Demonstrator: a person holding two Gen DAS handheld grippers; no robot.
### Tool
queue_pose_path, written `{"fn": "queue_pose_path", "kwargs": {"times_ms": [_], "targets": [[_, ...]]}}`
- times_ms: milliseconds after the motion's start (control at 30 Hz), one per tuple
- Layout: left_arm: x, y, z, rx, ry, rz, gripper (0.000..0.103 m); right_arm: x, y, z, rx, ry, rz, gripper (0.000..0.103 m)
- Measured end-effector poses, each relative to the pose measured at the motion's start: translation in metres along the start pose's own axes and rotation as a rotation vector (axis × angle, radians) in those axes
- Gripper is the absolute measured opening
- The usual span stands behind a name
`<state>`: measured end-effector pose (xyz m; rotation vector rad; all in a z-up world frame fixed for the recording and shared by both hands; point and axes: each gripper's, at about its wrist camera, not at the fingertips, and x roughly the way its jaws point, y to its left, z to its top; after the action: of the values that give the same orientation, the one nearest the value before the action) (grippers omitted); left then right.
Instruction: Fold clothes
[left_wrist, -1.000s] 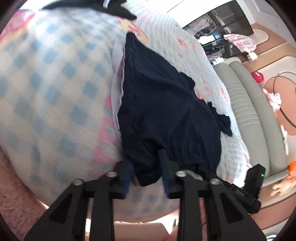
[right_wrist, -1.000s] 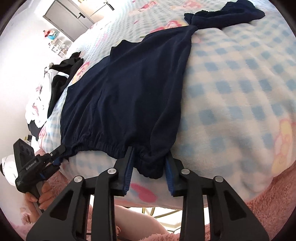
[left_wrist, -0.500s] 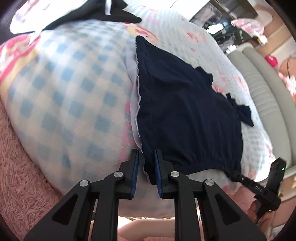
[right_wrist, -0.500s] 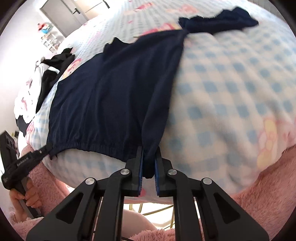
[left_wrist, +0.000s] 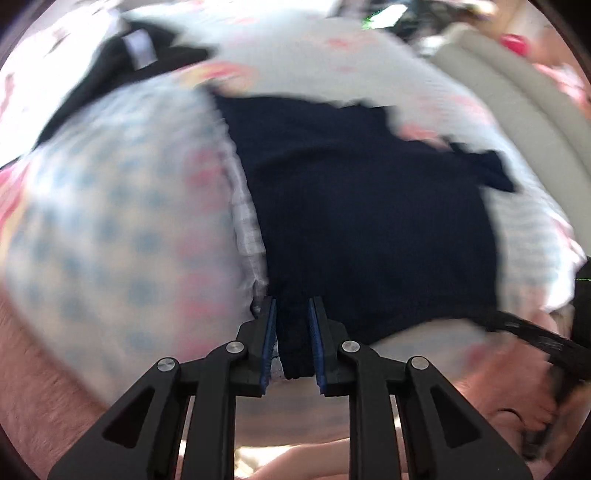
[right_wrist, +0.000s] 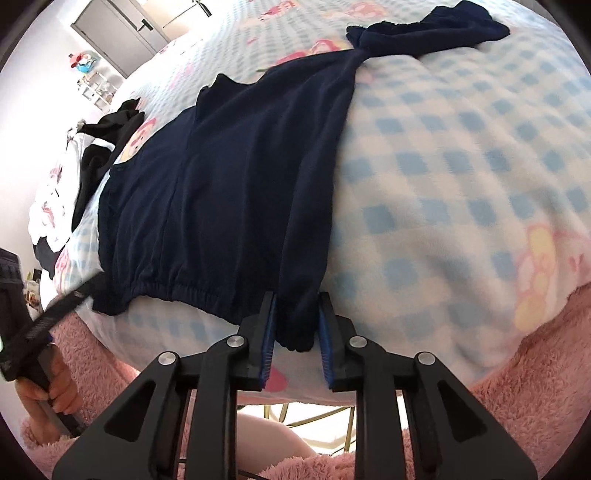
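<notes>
A navy garment (left_wrist: 362, 229) lies flat on the blue-checked blanket (left_wrist: 110, 240), its gathered hem toward me. My left gripper (left_wrist: 292, 306) is shut on the hem's left corner, and dark cloth fills the gap between its blue pads. The left wrist view is blurred by motion. In the right wrist view the same garment (right_wrist: 229, 192) stretches away across the blanket (right_wrist: 461, 184). My right gripper (right_wrist: 297, 299) has the hem's right corner between its pads. Its jaws are opening, and thin gaps show on both sides of the cloth. The left gripper (right_wrist: 94, 282) shows at the other hem corner.
A heap of black and white clothes (right_wrist: 96, 155) lies on the bed beyond the garment's left side. Pink fluffy fabric (right_wrist: 535, 369) borders the blanket's near edge. A grey padded edge (left_wrist: 517, 110) runs along the bed's far right. A person's hand (right_wrist: 55, 398) grips the left tool's handle.
The left jaws narrowed onto the hem corner and the left view swung and rolled, now blurred. The right jaws closed tight on their corner, then parted again slightly.
</notes>
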<state>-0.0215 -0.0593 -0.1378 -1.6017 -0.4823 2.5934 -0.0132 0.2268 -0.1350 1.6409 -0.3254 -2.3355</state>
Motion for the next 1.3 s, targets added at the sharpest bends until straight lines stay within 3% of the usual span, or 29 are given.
{"fn": "queue_pose_path", "kwargs": {"times_ms": [67, 200, 300, 367, 433, 600, 733, 800, 1000, 1133, 1233, 1300], "targets": [[-0.003, 0.025, -0.003, -0.103, 0.011, -0.016, 0.022, -0.002, -0.005, -0.001, 0.015, 0.001, 0.012, 0.021], [-0.028, 0.048, -0.002, -0.175, -0.075, -0.028, 0.022, -0.003, -0.002, 0.001, 0.002, 0.005, 0.024, 0.021], [-0.043, 0.041, 0.004, -0.117, -0.144, -0.089, 0.024, -0.005, 0.006, 0.003, -0.033, -0.007, 0.026, 0.025], [-0.042, 0.027, 0.004, -0.062, -0.135, -0.175, 0.032, -0.007, 0.008, 0.004, -0.039, -0.010, 0.025, 0.025], [-0.041, 0.012, 0.003, -0.006, -0.125, -0.261, 0.033, -0.007, 0.006, 0.004, -0.035, -0.007, 0.018, 0.025], [-0.006, -0.043, 0.000, 0.154, 0.000, -0.386, 0.033, -0.006, -0.001, -0.001, -0.006, 0.000, -0.006, 0.022], [0.013, -0.062, -0.006, 0.230, 0.084, -0.320, 0.033, -0.010, 0.004, 0.002, -0.034, -0.022, 0.009, 0.016], [0.016, -0.055, -0.009, 0.223, 0.108, -0.307, 0.032, -0.013, 0.016, 0.011, -0.077, -0.036, 0.026, 0.013], [0.007, -0.024, -0.013, 0.111, 0.117, -0.399, 0.033, -0.018, 0.084, 0.046, -0.237, -0.081, 0.159, 0.012], [-0.007, -0.003, -0.014, 0.042, 0.079, -0.440, 0.033, 0.018, 0.126, 0.051, -0.281, 0.007, 0.267, 0.013], [-0.022, 0.021, -0.008, -0.034, 0.027, -0.469, 0.034, 0.025, 0.133, 0.040, -0.272, 0.044, 0.327, 0.019], [-0.025, 0.038, -0.004, -0.108, 0.027, -0.547, 0.043, 0.018, 0.127, 0.034, -0.256, 0.037, 0.350, 0.026]]}}
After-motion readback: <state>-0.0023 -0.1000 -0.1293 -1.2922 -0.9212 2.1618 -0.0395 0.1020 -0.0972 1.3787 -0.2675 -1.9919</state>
